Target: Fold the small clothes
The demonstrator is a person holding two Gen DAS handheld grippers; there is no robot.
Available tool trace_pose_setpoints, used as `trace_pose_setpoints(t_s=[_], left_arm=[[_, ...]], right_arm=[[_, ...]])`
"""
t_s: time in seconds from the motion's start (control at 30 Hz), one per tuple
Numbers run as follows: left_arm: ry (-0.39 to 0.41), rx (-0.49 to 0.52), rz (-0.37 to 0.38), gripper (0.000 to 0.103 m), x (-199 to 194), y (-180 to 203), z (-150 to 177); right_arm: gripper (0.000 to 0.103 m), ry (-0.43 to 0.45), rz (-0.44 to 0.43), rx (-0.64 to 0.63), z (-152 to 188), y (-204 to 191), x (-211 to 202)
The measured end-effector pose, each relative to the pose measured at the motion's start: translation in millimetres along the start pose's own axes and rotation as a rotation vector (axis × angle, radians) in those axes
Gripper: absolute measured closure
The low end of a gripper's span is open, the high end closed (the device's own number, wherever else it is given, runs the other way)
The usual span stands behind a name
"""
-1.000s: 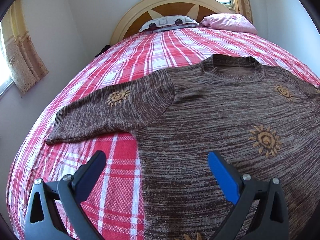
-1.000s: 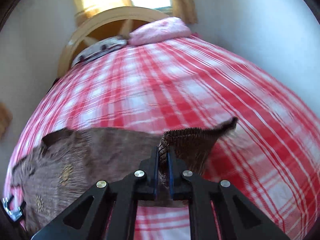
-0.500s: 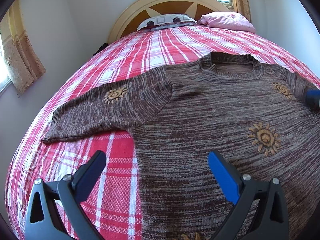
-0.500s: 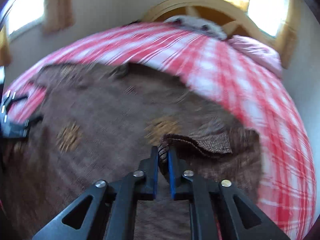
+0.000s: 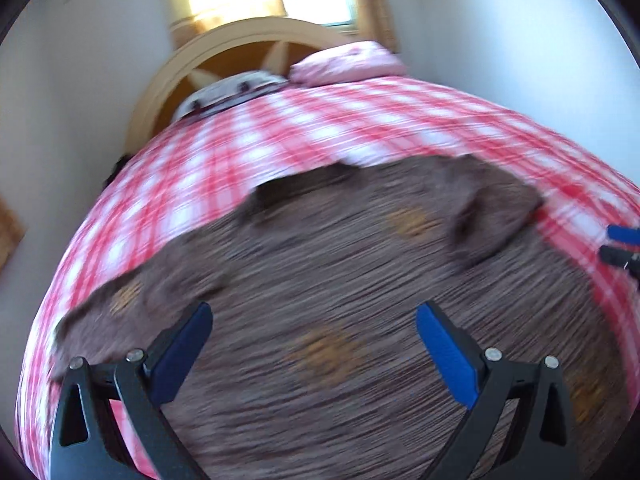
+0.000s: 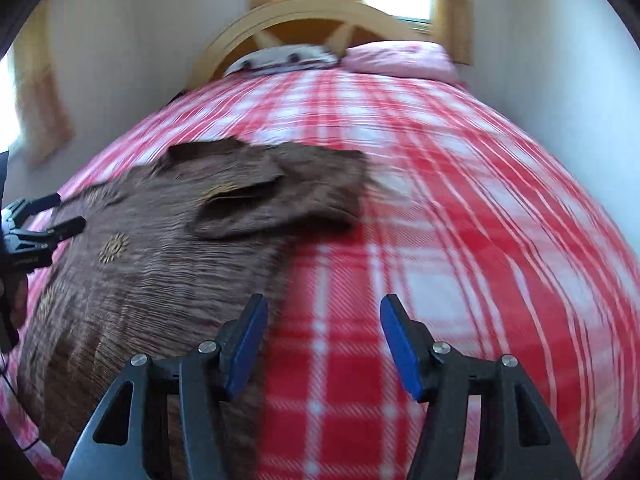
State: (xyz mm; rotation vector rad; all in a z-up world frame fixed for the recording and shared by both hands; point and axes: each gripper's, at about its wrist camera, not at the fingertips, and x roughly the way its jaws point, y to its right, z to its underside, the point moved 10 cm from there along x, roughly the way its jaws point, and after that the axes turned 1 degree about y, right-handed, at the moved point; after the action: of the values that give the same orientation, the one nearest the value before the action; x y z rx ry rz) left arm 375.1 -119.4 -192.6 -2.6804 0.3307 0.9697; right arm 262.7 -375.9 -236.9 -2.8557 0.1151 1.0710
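Observation:
A brown knit sweater (image 5: 340,280) with orange sun motifs lies flat on the red plaid bed. Its right sleeve (image 6: 264,204) is folded in over the chest; it also shows in the left wrist view (image 5: 492,216). The left sleeve (image 5: 116,300) still stretches out to the left. My left gripper (image 5: 314,320) is open and empty above the sweater's body. My right gripper (image 6: 324,320) is open and empty, over the sweater's right side edge and the bedspread. Each gripper shows at the edge of the other's view: the right one (image 5: 620,246) and the left one (image 6: 44,216).
The red and white plaid bedspread (image 6: 460,220) covers the whole bed. A pink pillow (image 6: 396,60) and a white patterned pillow (image 6: 280,58) lie by the wooden headboard (image 6: 304,20). White walls stand close on both sides, with curtained windows behind.
My right gripper has let go of the sleeve cuff, opened and drawn back to the right; the sleeve now lies folded on the chest. My left gripper has swung right over the sweater.

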Motion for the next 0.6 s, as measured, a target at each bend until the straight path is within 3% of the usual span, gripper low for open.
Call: trace_pose_setpoints(t_s=[0.1,0.2,0.4,0.5,0.57,0.6], left_arm=[[-0.011,0.03,0.05,0.0,18,41,-20],[-0.045,0.029,0.097,0.008,44,74,-32],[-0.112,0.059,0.093,0.019,91,105,-36],[-0.149,0.034,0.11,0.036,105,106,-34],[-0.163,-0.018,0.153,0.064,108,102,-35],[-0.176,-0.04,0.18,0.087,110,102,-35]], right_arm=[[0.043,0.038,-0.003,0.045,3,6,-3],[0.043,0.096,0.0,0.049,-1,9,-8],[0.043,0.155,0.011,0.028,-4,12,-14],[0.043,0.163,0.005,-0.005,-4,5,-14],[0.043,0.165,0.01,-0.031,-4,1,-14],[0.043,0.165,0.01,-0.043,-4,-1,-14]])
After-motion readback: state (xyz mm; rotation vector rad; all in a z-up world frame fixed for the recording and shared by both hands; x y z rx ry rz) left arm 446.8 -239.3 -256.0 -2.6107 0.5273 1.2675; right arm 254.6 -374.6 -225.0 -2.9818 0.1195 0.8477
